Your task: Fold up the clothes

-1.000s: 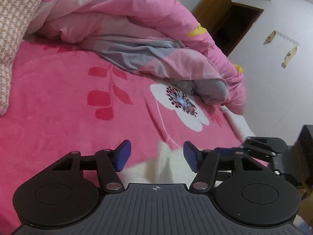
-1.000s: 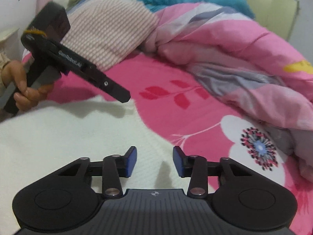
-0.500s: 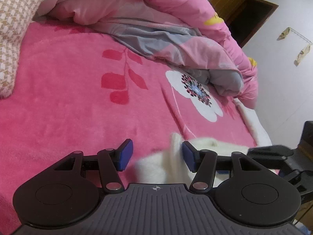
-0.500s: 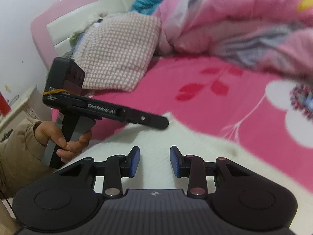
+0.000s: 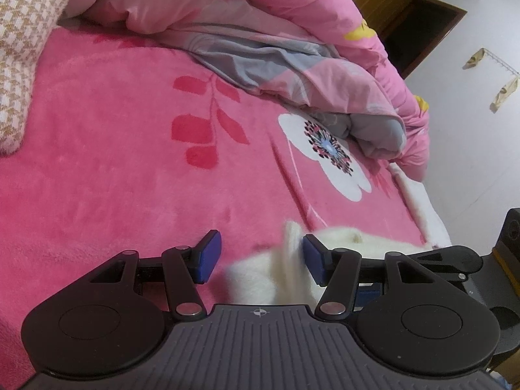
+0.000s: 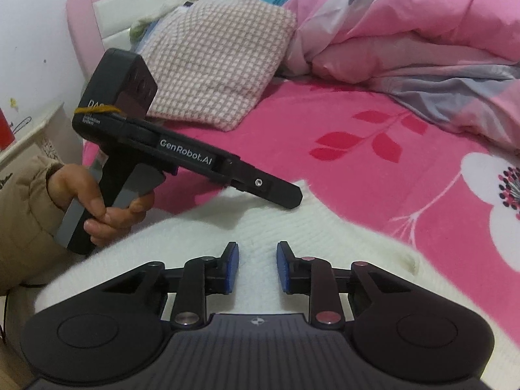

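Here the white garment [image 6: 325,237] lies on the pink bed [image 6: 325,113].

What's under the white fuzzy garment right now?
The white garment lies on the pink floral blanket, which shows all around its far edge. Whatever lies beneath the garment's middle is covered; nothing else pokes out from under it.

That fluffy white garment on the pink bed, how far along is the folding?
Barely begun. No finished fold shows: the white garment lies spread on the pink blanket. In hand: the left gripper is open around a raised edge, while the right gripper is closing over flat cloth, not yet pinching. All folding remains.
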Demonstrator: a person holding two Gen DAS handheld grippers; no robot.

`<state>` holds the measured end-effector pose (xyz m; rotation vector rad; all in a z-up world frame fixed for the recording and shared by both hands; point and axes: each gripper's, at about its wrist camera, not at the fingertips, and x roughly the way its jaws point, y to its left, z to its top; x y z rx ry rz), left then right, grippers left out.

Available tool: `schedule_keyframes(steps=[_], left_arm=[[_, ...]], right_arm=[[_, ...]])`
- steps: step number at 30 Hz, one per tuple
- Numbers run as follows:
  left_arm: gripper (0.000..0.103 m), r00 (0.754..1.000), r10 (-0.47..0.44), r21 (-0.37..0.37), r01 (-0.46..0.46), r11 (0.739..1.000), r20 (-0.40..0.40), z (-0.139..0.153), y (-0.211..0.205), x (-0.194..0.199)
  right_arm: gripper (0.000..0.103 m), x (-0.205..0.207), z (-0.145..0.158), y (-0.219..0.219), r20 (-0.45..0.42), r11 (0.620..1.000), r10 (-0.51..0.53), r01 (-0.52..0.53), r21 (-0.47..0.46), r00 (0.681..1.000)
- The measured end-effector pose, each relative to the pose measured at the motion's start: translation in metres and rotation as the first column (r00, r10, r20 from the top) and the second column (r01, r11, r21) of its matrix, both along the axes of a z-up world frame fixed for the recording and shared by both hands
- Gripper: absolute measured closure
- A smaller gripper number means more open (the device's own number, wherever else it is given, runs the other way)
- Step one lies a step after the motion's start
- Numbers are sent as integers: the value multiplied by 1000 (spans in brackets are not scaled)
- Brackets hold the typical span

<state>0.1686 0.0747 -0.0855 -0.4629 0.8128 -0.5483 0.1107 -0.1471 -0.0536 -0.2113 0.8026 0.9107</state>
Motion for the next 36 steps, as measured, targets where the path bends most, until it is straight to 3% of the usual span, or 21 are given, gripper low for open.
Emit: schedule_keyframes(steps=[14, 36], left_arm=[[46, 1000, 1, 2, -1, 1000, 1, -1, -1, 1], [46, 1000, 2, 3, -2, 1000, 3, -2, 0, 0]], right_arm=[[97, 0, -3, -1, -40, 999, -12, 14, 40, 999], [103, -20, 15, -15, 17, 993, -71, 69, 93, 997]])
